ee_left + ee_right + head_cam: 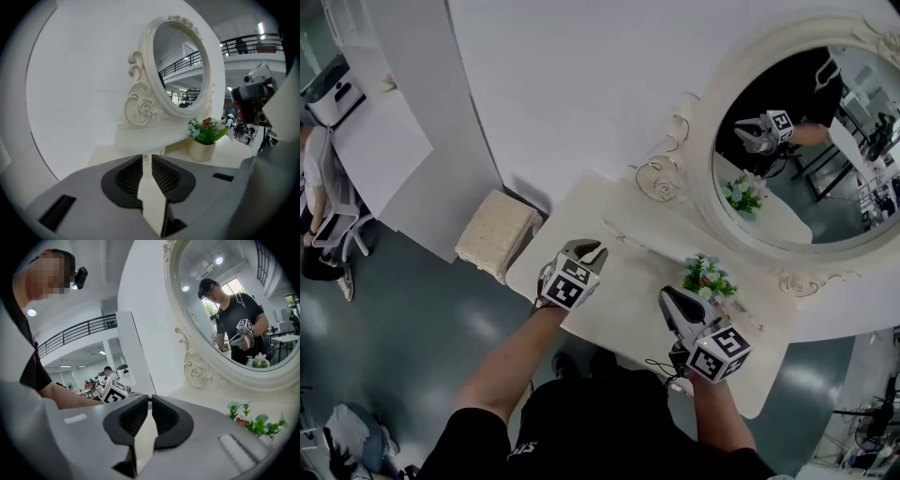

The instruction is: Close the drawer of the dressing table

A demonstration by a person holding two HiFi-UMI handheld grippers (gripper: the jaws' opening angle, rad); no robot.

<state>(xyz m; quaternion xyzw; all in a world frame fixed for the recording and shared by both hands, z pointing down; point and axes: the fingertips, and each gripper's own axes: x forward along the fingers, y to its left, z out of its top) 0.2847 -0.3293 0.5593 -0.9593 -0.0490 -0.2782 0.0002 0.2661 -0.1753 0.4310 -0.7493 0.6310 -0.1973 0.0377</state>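
- At the far left of the room, a seated person [317,202] sits on a glossy dark-green floor [412,319]. A cream cushioned stool [495,234] stands beside the left end of the dressing table [633,291].
- The table is cream and set against a white wall [581,84], right in front of the wearer. From above I cannot make out its drawer, because the near edge of the top hides the front.
- To the right, a small pot of flowers [706,277] stands on the top, below an oval mirror [806,141] in a carved white frame.
- The only print I see is the black-and-white square markers on the gripper cubes.
- The left gripper [147,156] is held on a bare forearm over the table's left front edge. It points at the wall, with its jaws a narrow gap apart and nothing between them.
- The right gripper [150,397] hangs over the right front of the table, just beside the flowers. Its jaws are all but together and it holds nothing.
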